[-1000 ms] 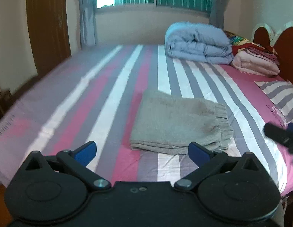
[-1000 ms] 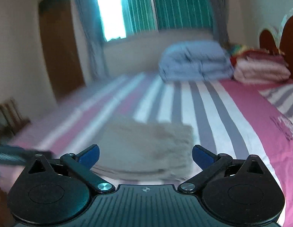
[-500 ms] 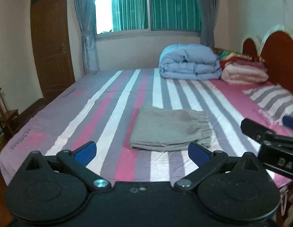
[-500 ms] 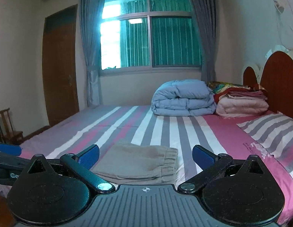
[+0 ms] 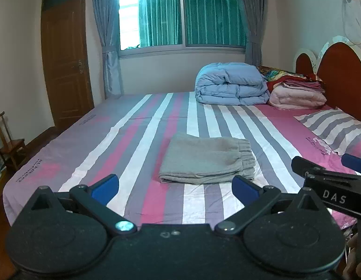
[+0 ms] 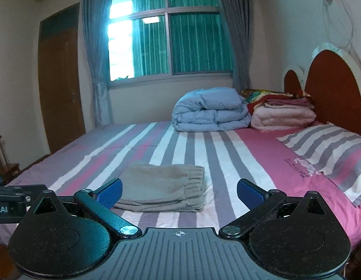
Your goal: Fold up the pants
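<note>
Lying in a compact rectangle near the front edge of the striped bed point(image 5: 138, 126), the grey pants point(image 5: 207, 159) look finished to me; the layers stack neatly, the elastic waistband sits on the right side, and the folded edge faces the foot of the bed. Both tools are held back from the mattress, well apart from the cloth; the left gripper point(image 5: 175, 186) has its blue pads spread wide with nothing between them, and the right gripper point(image 6: 179, 190) is likewise splayed and empty. From the left wrist view, the right tool pokes in at the right edge, also clear of the fabric.

Judging by this, the folding itself seems done; I see no loose leg trailing out, though the far side of the bundle is hidden from where I stand. What might remain is only a tidy-up, perhaps squaring the slightly rumpled waistband corner; otherwise nothing appears left. Farther back, a blue quilt point(image 5: 230, 84) and 1 stack of pink bedding point(image 5: 298, 95) rest by the headboard point(image 5: 341, 79), untouched by either tool.
</note>
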{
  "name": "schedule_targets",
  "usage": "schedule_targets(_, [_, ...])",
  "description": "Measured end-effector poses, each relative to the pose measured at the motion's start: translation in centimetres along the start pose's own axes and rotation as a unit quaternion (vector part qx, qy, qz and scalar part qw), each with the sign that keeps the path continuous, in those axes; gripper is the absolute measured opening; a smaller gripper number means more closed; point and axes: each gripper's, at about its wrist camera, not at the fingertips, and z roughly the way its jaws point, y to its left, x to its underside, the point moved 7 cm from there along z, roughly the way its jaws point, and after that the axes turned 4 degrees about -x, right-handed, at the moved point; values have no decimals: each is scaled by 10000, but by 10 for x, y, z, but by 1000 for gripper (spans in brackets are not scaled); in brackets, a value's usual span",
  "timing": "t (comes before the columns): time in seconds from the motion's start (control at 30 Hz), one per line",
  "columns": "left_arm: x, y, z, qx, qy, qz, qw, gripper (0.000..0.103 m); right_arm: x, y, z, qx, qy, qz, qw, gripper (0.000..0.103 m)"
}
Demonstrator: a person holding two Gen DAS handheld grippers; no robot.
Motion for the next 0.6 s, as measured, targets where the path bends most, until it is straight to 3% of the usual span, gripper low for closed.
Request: schedule_targets(0.6, [4, 11, -7, -37, -99, -155, 9998, 97, -5, 8, -10, -112, -132, -230, 9996, 103])
